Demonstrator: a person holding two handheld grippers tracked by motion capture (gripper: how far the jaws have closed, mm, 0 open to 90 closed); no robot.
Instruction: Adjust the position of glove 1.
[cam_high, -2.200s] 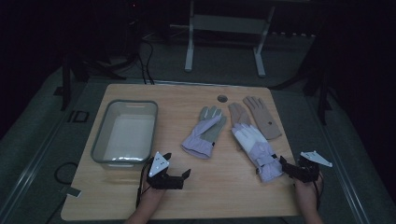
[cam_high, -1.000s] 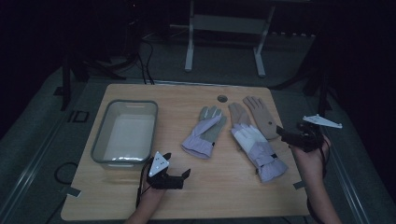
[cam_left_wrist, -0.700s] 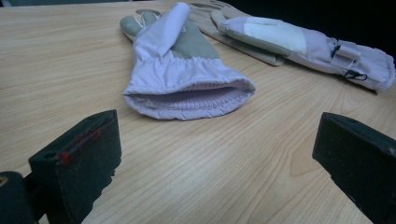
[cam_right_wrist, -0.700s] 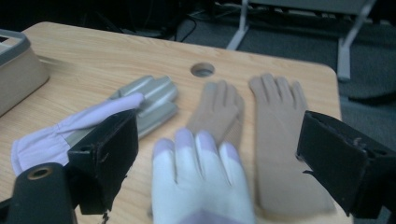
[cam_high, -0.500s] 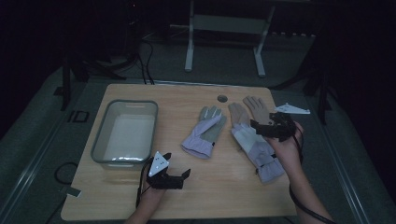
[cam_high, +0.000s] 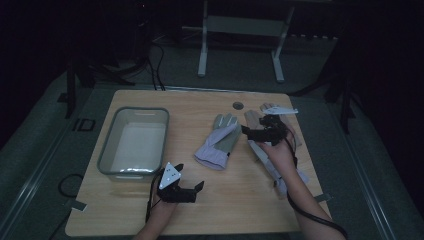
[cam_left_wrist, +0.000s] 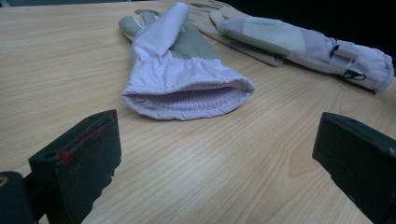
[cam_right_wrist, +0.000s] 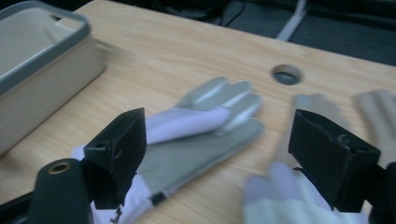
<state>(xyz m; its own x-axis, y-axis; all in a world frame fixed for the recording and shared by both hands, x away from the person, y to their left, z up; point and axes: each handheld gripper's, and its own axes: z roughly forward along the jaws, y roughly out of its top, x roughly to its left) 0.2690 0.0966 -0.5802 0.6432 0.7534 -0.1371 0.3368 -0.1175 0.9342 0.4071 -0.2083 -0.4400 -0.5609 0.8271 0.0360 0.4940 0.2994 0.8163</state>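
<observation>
1. Now our right gripper (cam_high: 253, 133) sits right of centre in the high view, above the gloves; 2.2 seconds ago it rested at the lower right near the table's edge. Its jaws stand wide apart and hold nothing.
2. Meanwhile our left gripper (cam_high: 192, 189) has stayed at the lower middle of the high view, jaws equally wide and empty, resting on the table (cam_high: 240, 210).
3. We see the lavender-and-grey glove (cam_high: 218, 142) lying flat at the frame's centre, its cuff facing our left gripper; in the right gripper view it (cam_right_wrist: 196, 135) lies between the open jaws, somewhat blurred.
4. To its right, a second lavender glove (cam_left_wrist: 303, 46) overlaps a tan glove (cam_high: 252, 120), both partly covered by our right hand (cam_high: 280, 152).
5. At centre left stands a grey-rimmed bin (cam_high: 107, 150), well apart from the gloves.
6. Bare wood lies between bin and gloves; a round hole (cam_high: 238, 106) marks the far edge.
</observation>
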